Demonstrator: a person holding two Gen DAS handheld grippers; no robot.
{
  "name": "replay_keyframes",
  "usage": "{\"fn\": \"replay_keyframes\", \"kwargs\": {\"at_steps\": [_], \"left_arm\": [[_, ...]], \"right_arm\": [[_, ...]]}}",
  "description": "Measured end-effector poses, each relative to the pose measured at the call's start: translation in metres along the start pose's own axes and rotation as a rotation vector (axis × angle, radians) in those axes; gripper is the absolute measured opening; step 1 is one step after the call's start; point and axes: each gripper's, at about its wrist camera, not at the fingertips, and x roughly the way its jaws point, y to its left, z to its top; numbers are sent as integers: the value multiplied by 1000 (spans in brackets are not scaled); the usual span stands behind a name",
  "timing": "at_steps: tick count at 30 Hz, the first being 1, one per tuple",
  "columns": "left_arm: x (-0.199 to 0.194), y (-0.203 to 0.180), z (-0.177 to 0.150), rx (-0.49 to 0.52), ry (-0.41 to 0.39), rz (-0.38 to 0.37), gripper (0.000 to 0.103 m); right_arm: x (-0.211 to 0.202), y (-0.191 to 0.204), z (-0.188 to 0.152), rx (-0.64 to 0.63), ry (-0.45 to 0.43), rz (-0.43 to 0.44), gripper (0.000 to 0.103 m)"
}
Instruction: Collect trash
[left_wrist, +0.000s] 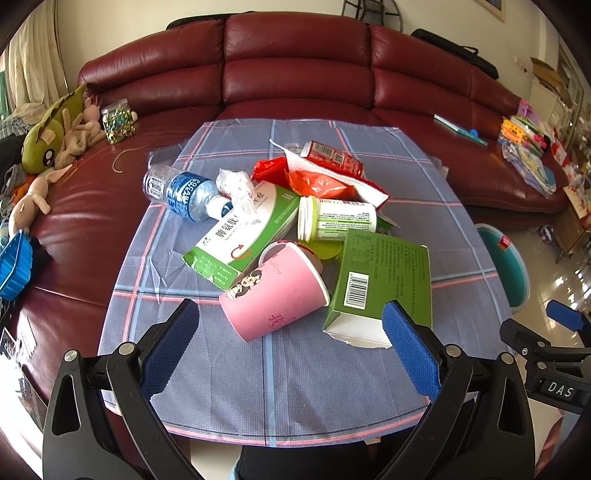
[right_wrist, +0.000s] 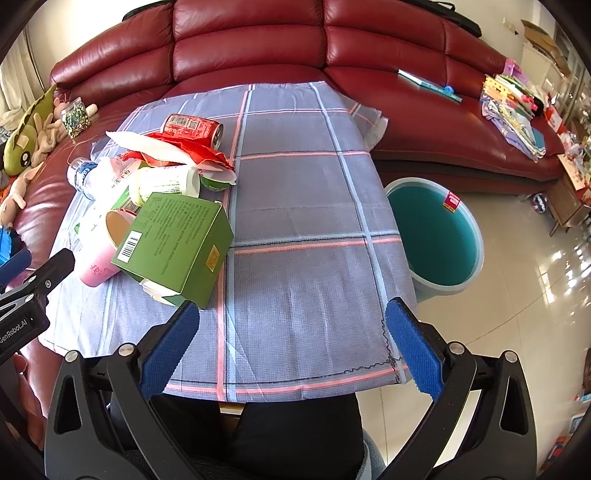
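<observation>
A heap of trash lies on the checked cloth (left_wrist: 295, 369): a pink paper cup (left_wrist: 273, 299) on its side, a green carton (left_wrist: 384, 284), a long green-and-white box (left_wrist: 243, 232), a white jar (left_wrist: 336, 218), a water bottle (left_wrist: 181, 195), crumpled tissue (left_wrist: 236, 188), red wrappers (left_wrist: 317, 181) and a red can (left_wrist: 328, 155). My left gripper (left_wrist: 291, 347) is open and empty, just short of the cup and carton. My right gripper (right_wrist: 291, 347) is open and empty over bare cloth (right_wrist: 303, 258), right of the green carton (right_wrist: 177, 243). A teal bin (right_wrist: 436, 236) stands on the floor.
A red leather sofa (left_wrist: 295, 66) wraps behind and left of the table. Plush toys (left_wrist: 51, 129) and a jar of beads (left_wrist: 118, 122) lie on it at the left, books and papers (right_wrist: 513, 107) at the right. The teal bin also shows in the left wrist view (left_wrist: 506, 266).
</observation>
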Motion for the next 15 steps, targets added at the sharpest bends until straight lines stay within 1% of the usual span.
{"fn": "replay_keyframes", "kwargs": {"at_steps": [5,15], "left_arm": [[5,6,-1,8,6,-7,99],[28,41,-13,9,58,-13,99]], "right_arm": [[7,4,0,-1,23,13,97],[29,33,3,-48,90,73,97]]}}
